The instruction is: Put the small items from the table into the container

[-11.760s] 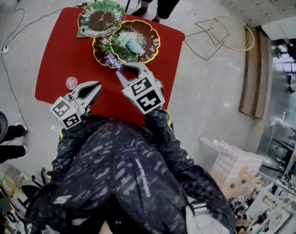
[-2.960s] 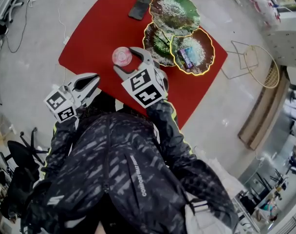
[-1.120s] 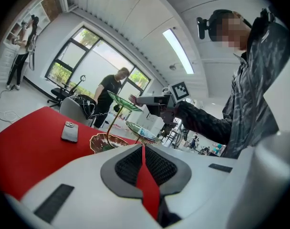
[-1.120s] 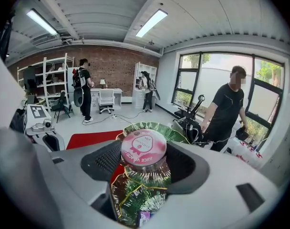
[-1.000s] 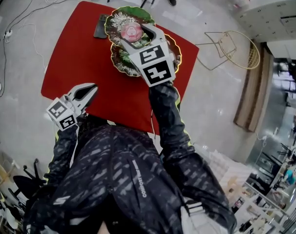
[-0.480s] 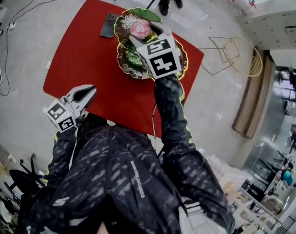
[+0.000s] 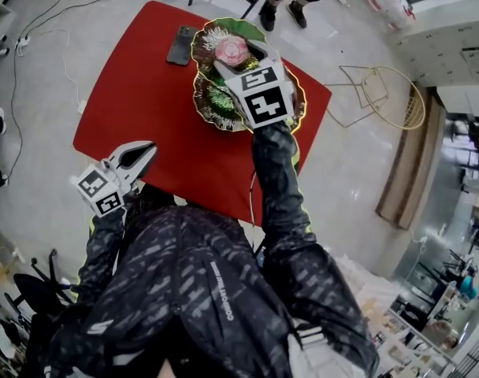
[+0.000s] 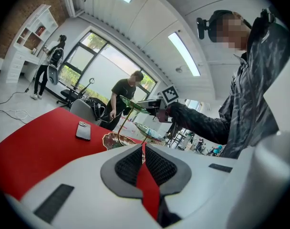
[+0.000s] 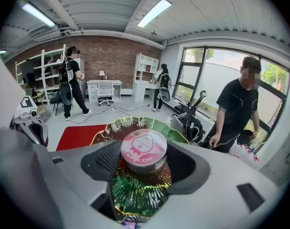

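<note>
**Pink tin held over the top dish of the stand**

The right gripper (image 9: 144, 162) is at the upper middle of the head view, arm stretched out over the far side of the red table (image 7: 137, 85). Its jaws are clamped on a small round pink tin (image 7: 231, 50), one jaw on each side of the tin's wall, with the printed lid facing up. In the right gripper view the tin sits in the centre of the frame, directly above the green, gold-rimmed top dish (image 9: 160, 127) of a tiered leaf-shaped dish stand (image 7: 210, 101). Whether the tin's base touches that dish or hangs just over it cannot be told. A second dish (image 9: 135, 194) of the stand shows lower in that frame, under the jaws.

The left gripper (image 7: 140, 151) is at the lower left of the head view, near the table's near edge and well apart from the stand. The left gripper view shows its jaws brought together with nothing between them.

A dark phone (image 7: 180, 46) lies flat on the table just left of the stand. A person in a black T-shirt (image 9: 236, 111) stands beyond the table at the right of the right gripper view. A yellow wire frame (image 7: 381, 93) lies on the floor at the right of the head view.
</note>
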A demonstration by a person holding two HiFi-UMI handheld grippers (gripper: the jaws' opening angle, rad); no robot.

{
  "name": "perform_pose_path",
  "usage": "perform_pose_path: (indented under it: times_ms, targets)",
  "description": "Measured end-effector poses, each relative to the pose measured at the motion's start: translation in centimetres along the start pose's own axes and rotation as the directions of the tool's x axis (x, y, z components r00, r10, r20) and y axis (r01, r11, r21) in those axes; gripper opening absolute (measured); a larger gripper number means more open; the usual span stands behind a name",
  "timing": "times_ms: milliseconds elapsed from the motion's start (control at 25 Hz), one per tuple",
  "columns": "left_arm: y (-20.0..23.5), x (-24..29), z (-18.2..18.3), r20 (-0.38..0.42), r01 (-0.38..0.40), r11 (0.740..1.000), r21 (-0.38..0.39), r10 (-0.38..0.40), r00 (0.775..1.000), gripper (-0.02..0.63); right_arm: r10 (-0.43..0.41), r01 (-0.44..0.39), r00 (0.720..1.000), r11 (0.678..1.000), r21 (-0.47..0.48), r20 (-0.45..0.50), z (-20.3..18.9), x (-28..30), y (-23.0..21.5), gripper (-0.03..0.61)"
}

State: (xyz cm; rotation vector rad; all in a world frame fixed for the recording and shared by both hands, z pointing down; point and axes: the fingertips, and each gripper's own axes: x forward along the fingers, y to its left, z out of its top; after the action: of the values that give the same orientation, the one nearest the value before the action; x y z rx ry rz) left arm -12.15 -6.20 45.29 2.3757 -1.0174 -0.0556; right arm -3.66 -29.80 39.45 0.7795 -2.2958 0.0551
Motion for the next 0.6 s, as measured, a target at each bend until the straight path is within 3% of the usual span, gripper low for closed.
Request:
perform_pose_path:
  times_ms: [320,600]
  targets:
    - [-0.3,-0.8,-0.1,0.0,-0.009,1.0,0.005,0.009,1.0,0.015,-0.003,0.004,0.999,1.0,-0.017,0.041,0.7,-0.5,0.4,0.305]
    - [-0.9,-0.2,0.2,-0.001,-0.001,1.0,0.031,0.001,1.0,0.015,-0.072,0.073,0.988,0.997,-0.004,0.137,1.4,-3.7,0.5,0.305]
